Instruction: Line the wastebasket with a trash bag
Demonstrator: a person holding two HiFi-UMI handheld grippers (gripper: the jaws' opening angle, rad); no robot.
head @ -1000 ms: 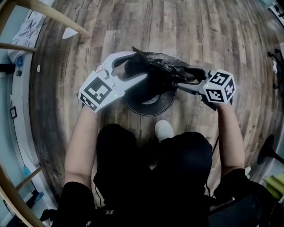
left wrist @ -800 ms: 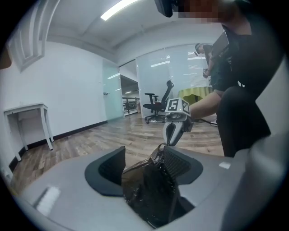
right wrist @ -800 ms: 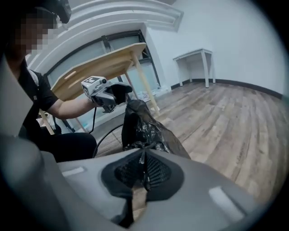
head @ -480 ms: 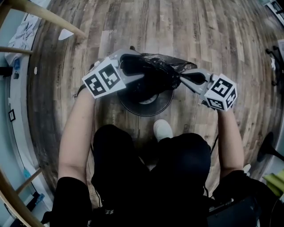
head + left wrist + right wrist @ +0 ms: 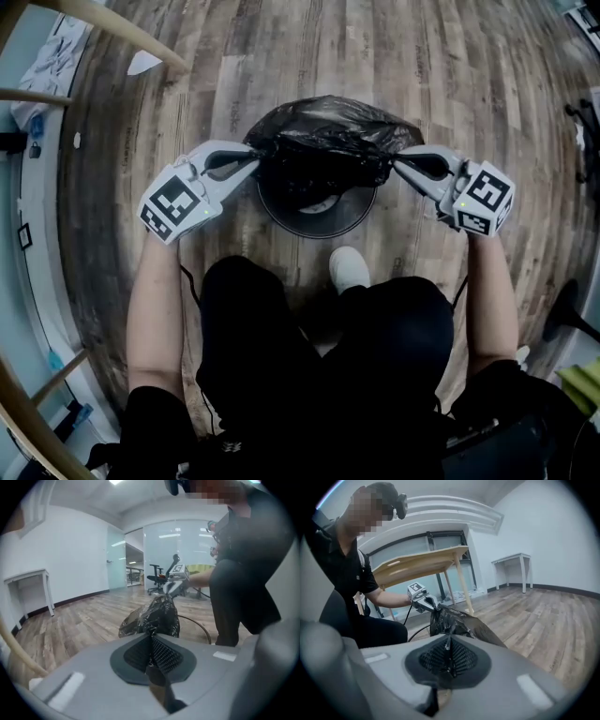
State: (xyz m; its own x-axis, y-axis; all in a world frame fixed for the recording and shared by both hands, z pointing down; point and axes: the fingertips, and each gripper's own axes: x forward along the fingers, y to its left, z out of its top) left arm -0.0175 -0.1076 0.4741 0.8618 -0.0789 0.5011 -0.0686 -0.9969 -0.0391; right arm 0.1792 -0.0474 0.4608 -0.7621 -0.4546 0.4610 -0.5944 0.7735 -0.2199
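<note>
A black trash bag (image 5: 328, 141) is stretched between my two grippers over a round dark wastebasket (image 5: 319, 214) on the wood floor. My left gripper (image 5: 257, 157) has just closed and is shut on the bag's left edge. At the right edge my right gripper (image 5: 394, 160) is shut on the film. In the left gripper view the crumpled bag (image 5: 152, 618) runs from the pinched pads (image 5: 161, 653) toward the other gripper. The right gripper view shows the bag (image 5: 457, 623) pulled taut from its closed pads (image 5: 454, 656). The bag hides most of the basket's far rim.
A white shoe (image 5: 349, 272) and the person's dark-trousered legs (image 5: 319, 347) sit just behind the basket. A wooden table's legs (image 5: 103, 28) stand at the upper left. A black cable (image 5: 197, 625) loops on the floor by the basket.
My left gripper moved outward to the left and down and closed on the bag's edge. The bag, bunched before, is now spread wide over the basket. The right gripper shifted slightly outward.
</note>
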